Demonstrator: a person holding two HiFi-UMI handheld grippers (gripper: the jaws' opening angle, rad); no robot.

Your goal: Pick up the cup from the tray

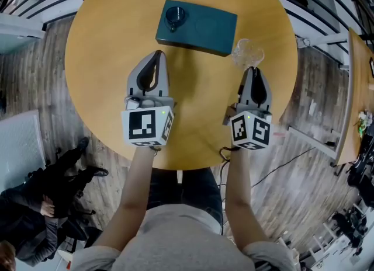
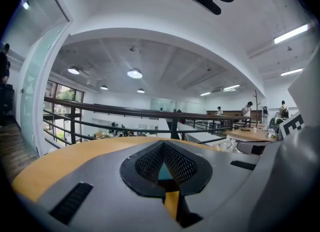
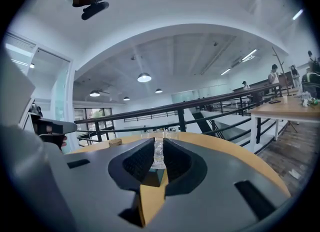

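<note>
**Cup Off the Tray and in the Right Claw's Grip**

Nearest the camera, the person's two forearms reach out over the round wooden table (image 1: pixel 105 48), a claw in each hand. On the left, the left claw (image 1: pixel 156 55) points toward the tray with its jaws brought together at the tips. Its own view confirms it: the left claw (image 2: pixel 163 144) is closed on nothing, with only a sliver of teal showing through the gap behind the tips. It looks like a bystander here.

Now the right side, and this is where the action is! The right claw (image 1: pixel 251 69) has its jaws clamped on the cup (image 1: pixel 248 52), a clear, crinkly plastic one. The right gripper view shows the right claw (image 3: pixel 159 142) pinching the cup (image 3: pixel 157 155) wall squarely between the pads.

Just beyond sits the teal tray (image 1: pixel 204 30). The cup is no longer on it, sitting just off its right corner, over bare table. A dark round object (image 1: pixel 174 17) rests at the tray's left end, untouched.

By my reading the pick is essentially made: grip secured, cup clear of the tray. Whether it hangs above the table or touches it, I can't tell. What's left is a steady carry without crushing that thin plastic.
</note>
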